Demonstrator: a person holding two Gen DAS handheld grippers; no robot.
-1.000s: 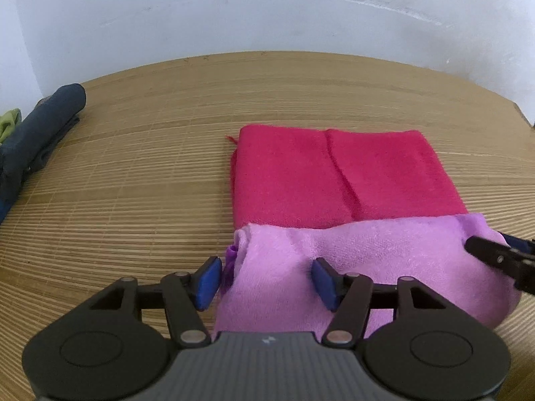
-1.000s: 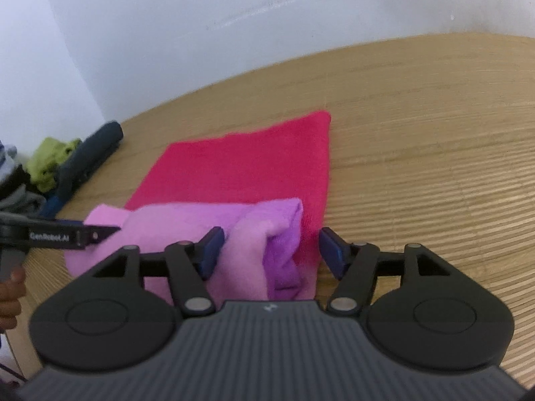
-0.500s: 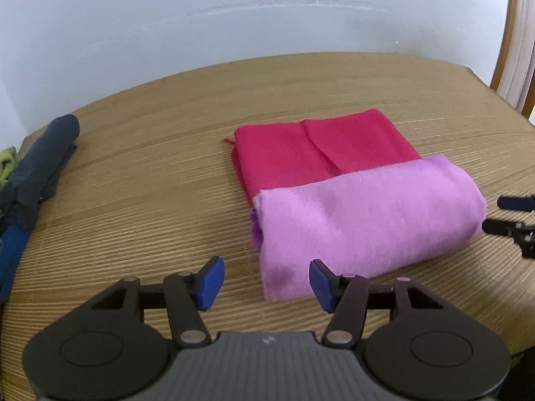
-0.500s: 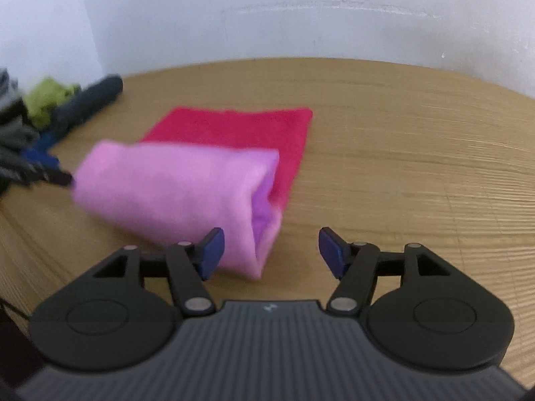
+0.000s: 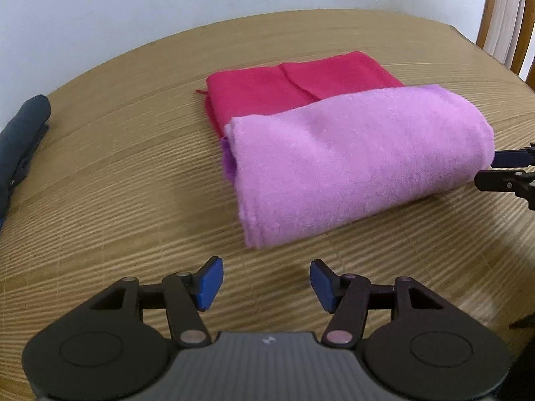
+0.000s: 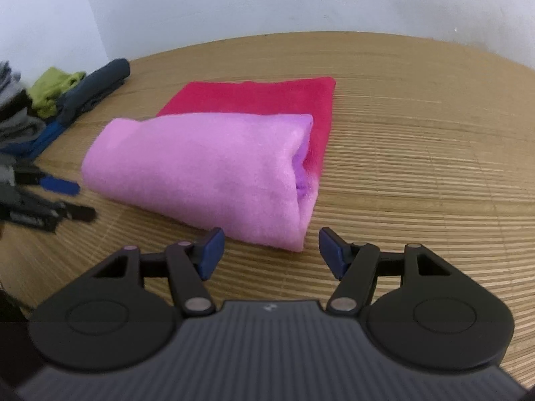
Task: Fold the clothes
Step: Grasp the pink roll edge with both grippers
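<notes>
Left gripper (image 5: 265,280): jaws apart, nothing between the blue pads, hovering over bare mat. Right gripper (image 6: 269,250): jaws apart, empty. Folded pink towel (image 5: 361,163) lies at 12 o'clock from both, just beyond the fingertips, clear of them. It overlaps the near edge of a flat folded magenta towel (image 5: 294,83). Surface: ribbed bamboo mat (image 5: 117,183). Plain white wall (image 6: 301,0) behind. Dark navy garment (image 6: 93,83) and green cloth (image 6: 53,83) piled at 10 o'clock. No legible writing.
</notes>
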